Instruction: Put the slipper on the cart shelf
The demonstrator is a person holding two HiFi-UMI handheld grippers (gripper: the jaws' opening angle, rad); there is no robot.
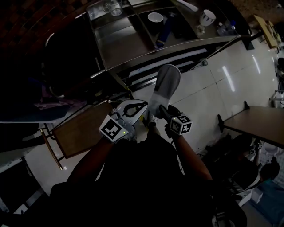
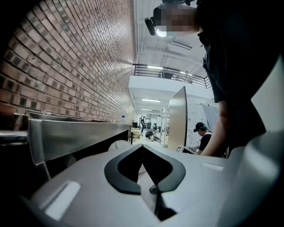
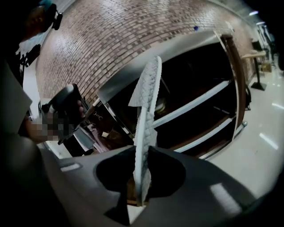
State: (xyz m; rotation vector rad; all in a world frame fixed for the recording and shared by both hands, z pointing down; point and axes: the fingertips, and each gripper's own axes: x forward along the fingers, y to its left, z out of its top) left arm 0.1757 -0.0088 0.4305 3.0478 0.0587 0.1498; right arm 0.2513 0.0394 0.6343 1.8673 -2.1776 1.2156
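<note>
White quilted-sole slipper (image 1: 165,86) is pinched at its near end by the right gripper (image 1: 155,114), short of the far steel cart (image 1: 128,48). The left gripper (image 1: 141,106) is pressed together, empty. Best level it, then reach deep onto a shelf.

At twelve o'clock I see the steel cart (image 1: 122,44). Its top compartments hold a white bowl (image 1: 155,17), a mug (image 1: 207,17) and a glass jug (image 1: 114,6). It stands on a glossy white floor (image 1: 217,84).
</note>
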